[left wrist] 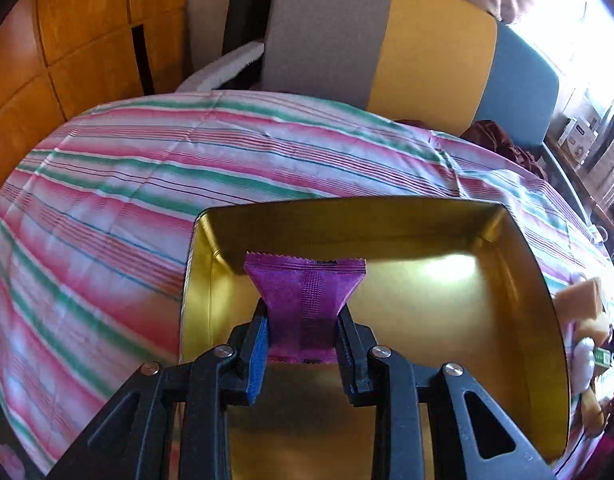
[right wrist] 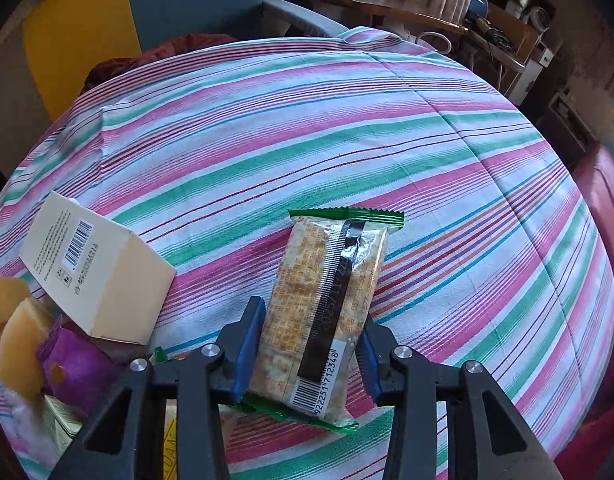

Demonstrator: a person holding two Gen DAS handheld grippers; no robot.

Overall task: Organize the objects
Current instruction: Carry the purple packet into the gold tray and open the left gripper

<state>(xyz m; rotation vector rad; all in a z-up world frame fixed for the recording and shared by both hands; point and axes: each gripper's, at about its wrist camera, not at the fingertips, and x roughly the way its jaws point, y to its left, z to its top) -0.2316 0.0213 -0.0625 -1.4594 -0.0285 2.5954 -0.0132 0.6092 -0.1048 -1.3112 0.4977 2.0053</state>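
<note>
Glossy metal tin (left wrist: 547, 320), striped woven cloth (left wrist: 107, 240)

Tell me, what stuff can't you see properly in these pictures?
- Purple packet, left wrist view: its lower end sits between the left gripper fingers.
- Blurred pile at that view's right edge.
- Green-edged snack, right wrist view: print too small; right gripper covers its sides.
- White box: text too small.
</note>
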